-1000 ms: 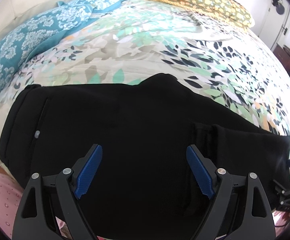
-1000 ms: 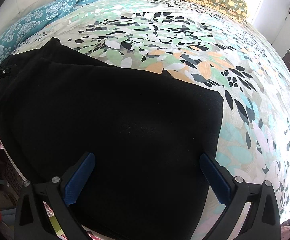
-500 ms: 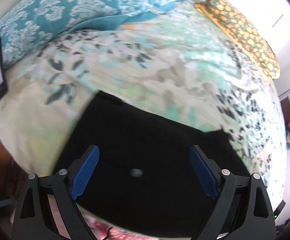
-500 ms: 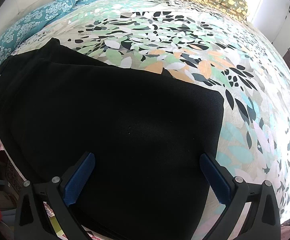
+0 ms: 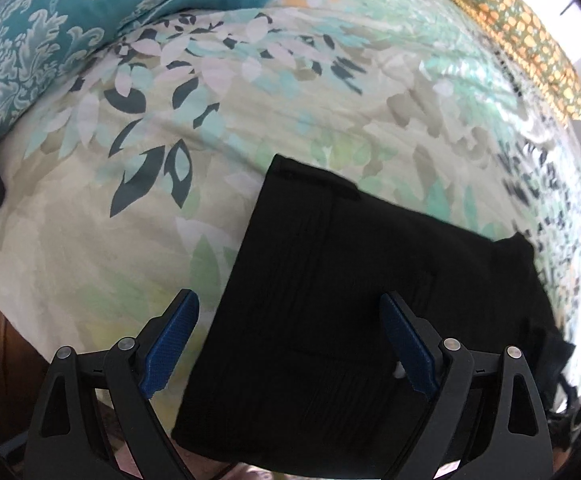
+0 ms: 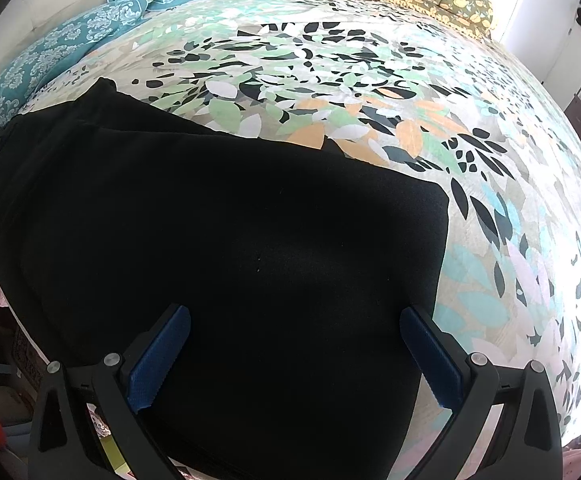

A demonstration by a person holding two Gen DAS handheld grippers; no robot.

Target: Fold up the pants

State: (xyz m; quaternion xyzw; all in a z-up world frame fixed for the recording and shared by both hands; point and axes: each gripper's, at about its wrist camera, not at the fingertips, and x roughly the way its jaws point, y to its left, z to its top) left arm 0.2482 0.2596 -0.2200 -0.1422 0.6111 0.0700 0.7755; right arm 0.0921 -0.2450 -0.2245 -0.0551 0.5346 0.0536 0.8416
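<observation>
On the bed (image 6: 490, 160), the black pants (image 6: 230, 240) lie flat under both empty grippers; the left gripper (image 5: 290, 344) has just been opening, the right gripper (image 6: 294, 356) gapes wide. Pinch both layers at the edge before folding.

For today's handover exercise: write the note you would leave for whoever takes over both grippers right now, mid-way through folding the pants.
Left gripper: open, jaws have just been widening, nothing held; it hangs over the end of the black pants.
Right gripper: open, empty, over the other end.
Pants lie flat at the near edge of the floral bedspread.
Done: they look folded lengthwise, leg on leg, though I can't be sure.
Left: fold across and tidy.
</observation>
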